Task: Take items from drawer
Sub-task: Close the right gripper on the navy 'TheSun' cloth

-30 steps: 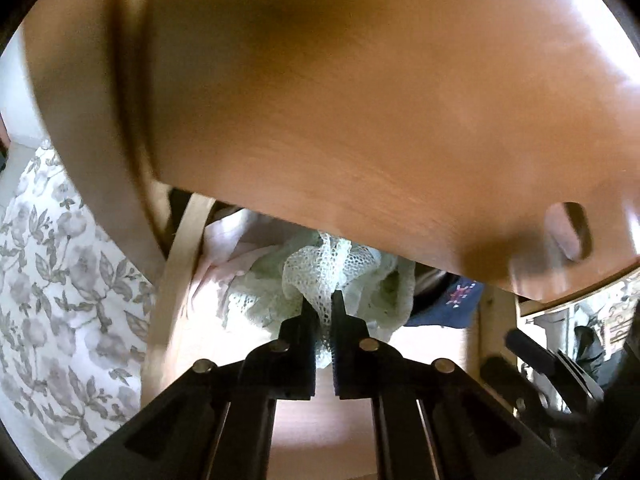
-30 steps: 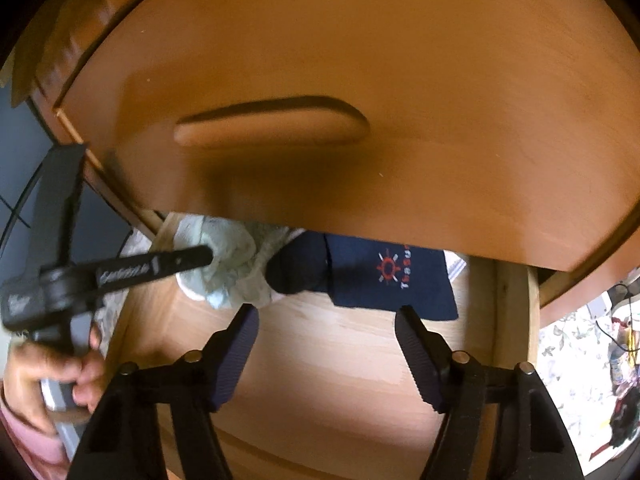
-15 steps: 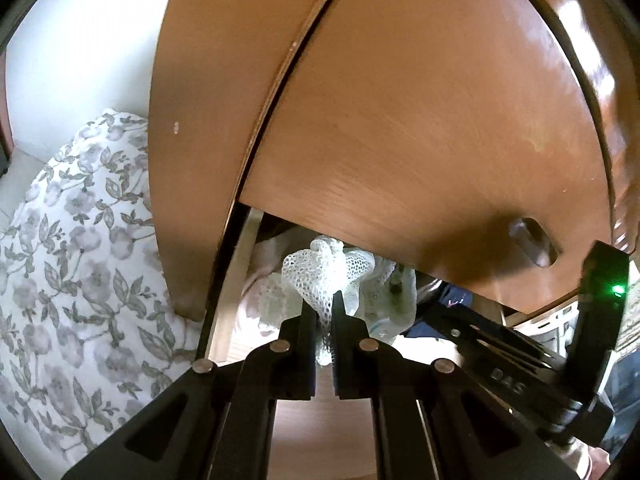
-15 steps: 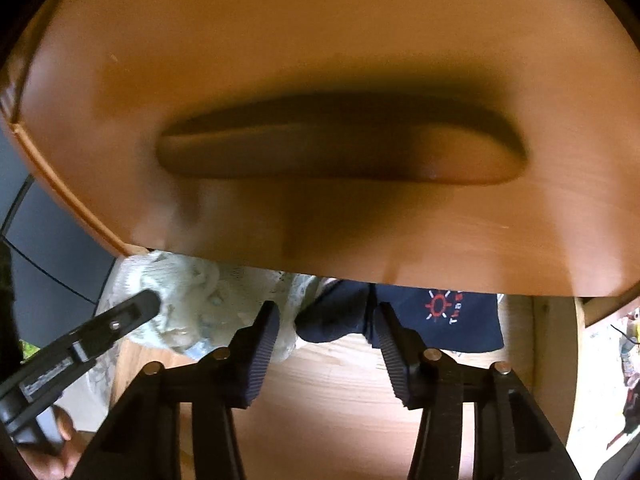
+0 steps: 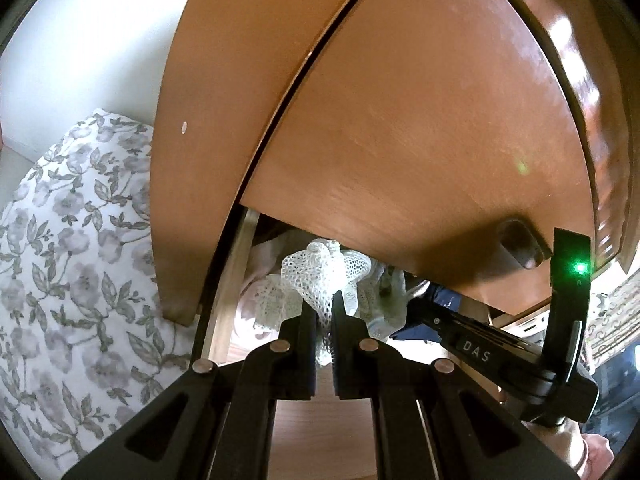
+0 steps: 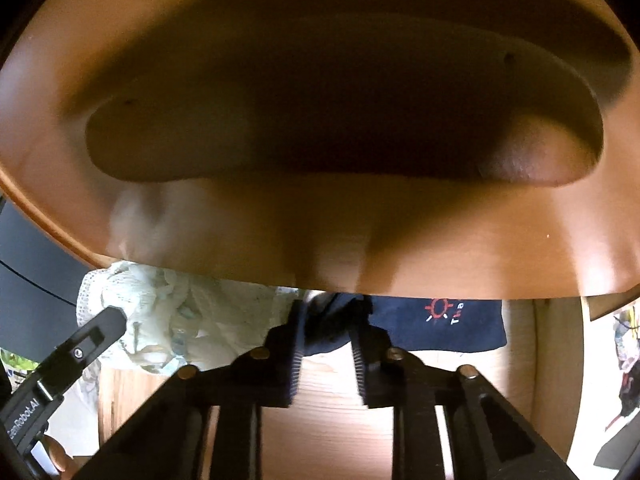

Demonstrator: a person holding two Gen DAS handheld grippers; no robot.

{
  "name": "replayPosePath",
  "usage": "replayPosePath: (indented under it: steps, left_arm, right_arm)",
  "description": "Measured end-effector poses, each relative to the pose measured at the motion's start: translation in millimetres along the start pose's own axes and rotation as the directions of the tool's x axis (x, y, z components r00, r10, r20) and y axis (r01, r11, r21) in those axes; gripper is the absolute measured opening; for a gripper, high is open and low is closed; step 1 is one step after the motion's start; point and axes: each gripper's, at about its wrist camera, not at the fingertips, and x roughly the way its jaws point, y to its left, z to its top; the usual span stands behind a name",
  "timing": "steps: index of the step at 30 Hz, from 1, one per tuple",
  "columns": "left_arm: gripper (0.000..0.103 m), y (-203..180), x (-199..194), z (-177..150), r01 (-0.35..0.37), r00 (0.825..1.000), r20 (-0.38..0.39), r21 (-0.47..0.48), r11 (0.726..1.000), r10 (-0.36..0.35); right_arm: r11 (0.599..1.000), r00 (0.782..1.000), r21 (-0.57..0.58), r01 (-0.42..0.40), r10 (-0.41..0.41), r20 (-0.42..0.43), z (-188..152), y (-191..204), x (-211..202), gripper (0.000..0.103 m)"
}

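Observation:
The open wooden drawer (image 5: 228, 300) holds a white lace cloth (image 5: 324, 268) and a navy garment (image 6: 440, 324) with a red sun print. My left gripper (image 5: 324, 312) is shut on a raised fold of the lace cloth. In the right wrist view its fingertip (image 6: 108, 320) sits in the pale lace cloth (image 6: 180, 312). My right gripper (image 6: 330, 316) reaches under the upper drawer front. Its jaws are closing, and a bunched edge of the navy garment fills the gap between the pads. The right gripper's body (image 5: 480, 352) crosses the left wrist view.
The upper drawer front (image 6: 320, 120), with its recessed handle, overhangs the open drawer closely. The cabinet's side panel (image 5: 240, 80) stands at the left, with floral bedding (image 5: 60, 260) beside it. The drawer floor (image 6: 328, 400) is bare wood in front. A hand (image 5: 596, 460) shows at the lower right.
The right gripper pushed deeper under the upper drawer front and its jaws narrowed from wide apart onto the navy garment. The left gripper kept its grip on the lace while its view swung left.

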Motion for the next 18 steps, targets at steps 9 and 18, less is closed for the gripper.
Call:
replayPosePath:
  steps: [9, 18]
  left_arm:
    - [0.005, 0, -1, 1, 0.008, 1.0, -0.006, -0.007, 1.0, -0.008]
    - [0.005, -1, -3, -5, 0.003, 1.0, -0.017, -0.02, 1.0, -0.003]
  right_arm:
    - [1.0, 1.0, 0.009, 0.001, -0.001, -0.004, -9, -20, -8, 0.008]
    - [0.999, 0.999, 0.034, -0.033, 0.033, -0.028, -37, -51, -25, 0.007]
